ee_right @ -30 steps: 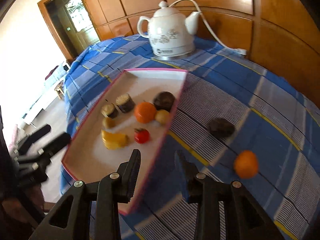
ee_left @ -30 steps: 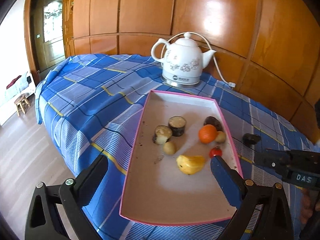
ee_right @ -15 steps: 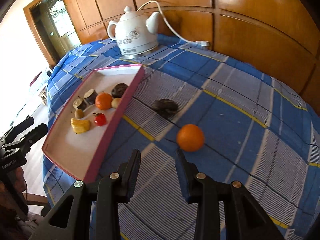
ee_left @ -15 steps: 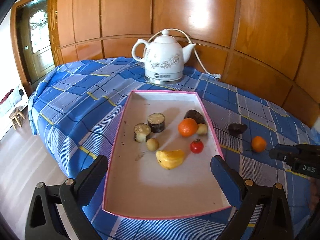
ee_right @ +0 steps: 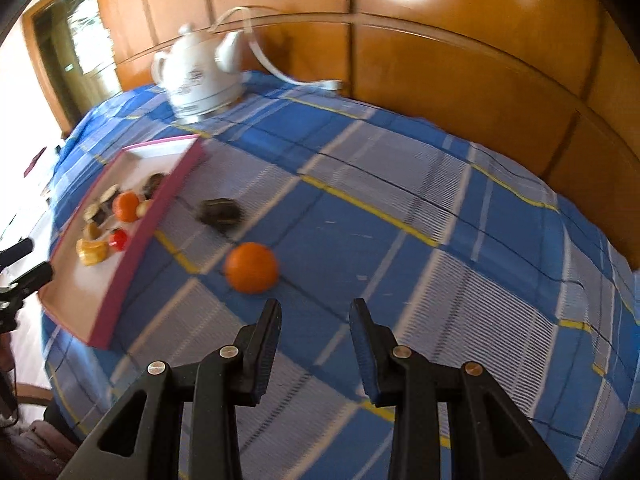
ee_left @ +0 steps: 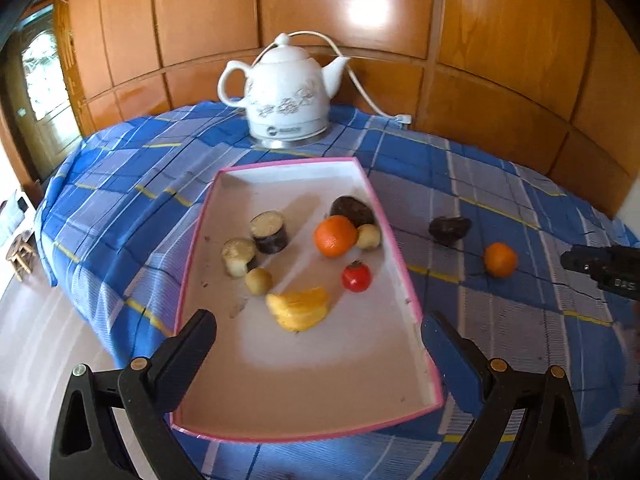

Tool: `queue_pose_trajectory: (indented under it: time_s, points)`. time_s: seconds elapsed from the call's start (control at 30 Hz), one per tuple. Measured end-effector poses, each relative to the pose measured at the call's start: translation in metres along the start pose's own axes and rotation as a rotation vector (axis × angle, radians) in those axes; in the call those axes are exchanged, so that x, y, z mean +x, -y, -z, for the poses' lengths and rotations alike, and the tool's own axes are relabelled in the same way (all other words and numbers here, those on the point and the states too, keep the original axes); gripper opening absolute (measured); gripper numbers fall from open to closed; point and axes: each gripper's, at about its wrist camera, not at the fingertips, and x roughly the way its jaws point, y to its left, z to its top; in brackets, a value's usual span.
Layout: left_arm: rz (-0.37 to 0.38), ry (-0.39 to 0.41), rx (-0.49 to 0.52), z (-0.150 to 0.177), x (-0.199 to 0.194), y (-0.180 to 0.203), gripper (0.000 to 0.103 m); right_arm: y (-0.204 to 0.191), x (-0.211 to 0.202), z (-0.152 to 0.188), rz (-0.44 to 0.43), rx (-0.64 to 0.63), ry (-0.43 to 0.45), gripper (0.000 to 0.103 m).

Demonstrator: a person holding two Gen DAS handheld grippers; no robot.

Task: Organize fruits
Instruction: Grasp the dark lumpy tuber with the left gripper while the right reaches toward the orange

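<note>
A pink-rimmed white tray (ee_left: 392, 224) on the blue plaid cloth holds several fruits, among them an orange (ee_left: 335, 236), a small red fruit (ee_left: 356, 276) and a yellow piece (ee_left: 298, 307). A loose orange (ee_right: 251, 267) and a dark fruit (ee_right: 221, 211) lie on the cloth right of the tray; both show in the left wrist view, orange (ee_left: 500, 259) and dark fruit (ee_left: 450, 229). My right gripper (ee_right: 316, 320) is open and empty, just short of the loose orange. My left gripper (ee_left: 320, 334) is wide open and empty over the tray's near end.
A white electric kettle (ee_left: 286, 100) with a cord stands behind the tray, against the wooden wall panels. The table's edge drops to the floor at the left. The right gripper's tip (ee_left: 600, 266) shows at the right edge of the left wrist view.
My right gripper has swung right, away from the tray, toward the loose orange, which is now closer and nearly centred. My left gripper has turned right, so both loose fruits show.
</note>
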Motion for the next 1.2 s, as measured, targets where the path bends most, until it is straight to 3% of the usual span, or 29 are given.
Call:
queue_pose_trajectory:
  time_s: [0.13, 0.27, 0.3, 0.5, 0.63, 1.0, 1.1, 1.2]
  points:
    - [0.033, 0.02, 0.082, -0.015, 0.002, 0.02, 0.094, 0.024, 0.008, 0.005, 0.008, 0.085, -0.007, 0.036]
    - [0.127, -0.013, 0.153, -0.032, 0.013, 0.042, 0.064, 0.031, 0.005, 0.001, -0.02, 0.133, 0.006, 0.036]
    - [0.139, -0.031, 0.172, -0.036, 0.018, 0.048, 0.061, 0.031, 0.004, 0.0, -0.032, 0.14, 0.011, 0.036]
    - [0.189, -0.091, 0.229, -0.064, 0.052, 0.088, 0.061, 0.026, 0.004, -0.003, -0.069, 0.14, 0.006, 0.036]
    - [0.223, -0.133, 0.206, -0.081, 0.08, 0.105, 0.064, 0.024, 0.003, -0.004, -0.077, 0.139, 0.008, 0.036]
    - [0.194, -0.25, 0.2, -0.092, 0.152, 0.133, 0.067, 0.021, 0.002, -0.009, -0.086, 0.125, 0.016, 0.036]
    - [0.192, -0.308, 0.176, -0.083, 0.167, 0.131, 0.056, 0.021, 0.003, -0.009, -0.084, 0.119, 0.014, 0.036]
    - [0.218, -0.272, 0.188, -0.078, 0.158, 0.132, 0.048, 0.021, 0.003, -0.009, -0.077, 0.114, 0.015, 0.036]
